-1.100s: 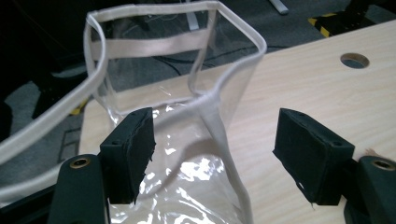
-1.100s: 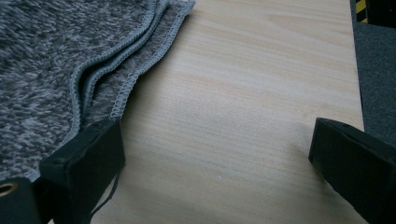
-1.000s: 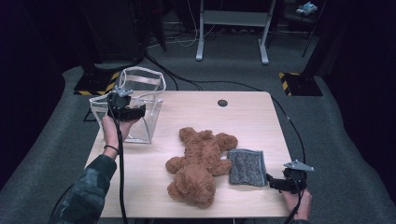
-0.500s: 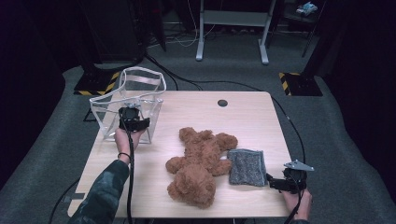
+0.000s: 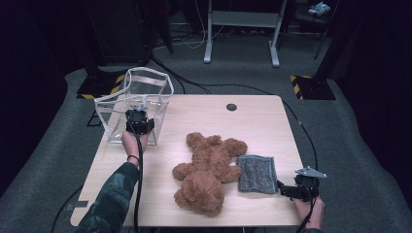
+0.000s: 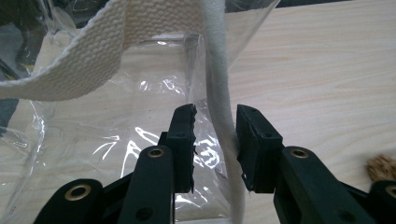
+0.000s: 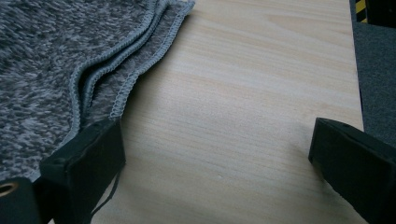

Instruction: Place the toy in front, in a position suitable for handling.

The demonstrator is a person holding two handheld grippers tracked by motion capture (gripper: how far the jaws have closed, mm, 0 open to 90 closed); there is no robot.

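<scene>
A clear plastic bag (image 5: 145, 90) with white trim stands at the table's far left. My left gripper (image 5: 139, 118) is at its near right corner. In the left gripper view the jaws (image 6: 215, 126) straddle the bag's white edge trim (image 6: 218, 88). The trim touches the right jaw, a gap remains at the left one, so the gripper is open. A brown teddy bear (image 5: 209, 170) lies on its back mid-table. A folded grey towel (image 5: 256, 174) rests against its right side. My right gripper (image 5: 285, 189) lies wide open (image 7: 219, 144) on bare wood, its left jaw at the towel's (image 7: 42, 70) edge.
The wooden table (image 5: 194, 114) has a dark round grommet (image 5: 231, 107) at the far middle. The bag's woven handle (image 6: 88, 56) arches above my left jaws. Cables trail from both grippers. Grey carpet, a metal stand (image 5: 240, 29) and yellow-black floor markings (image 5: 303, 80) surround the table.
My left gripper has moved right and toward the person, from the bag's top rim down to its near right corner edge. The right gripper, bear and towel have stayed put.
</scene>
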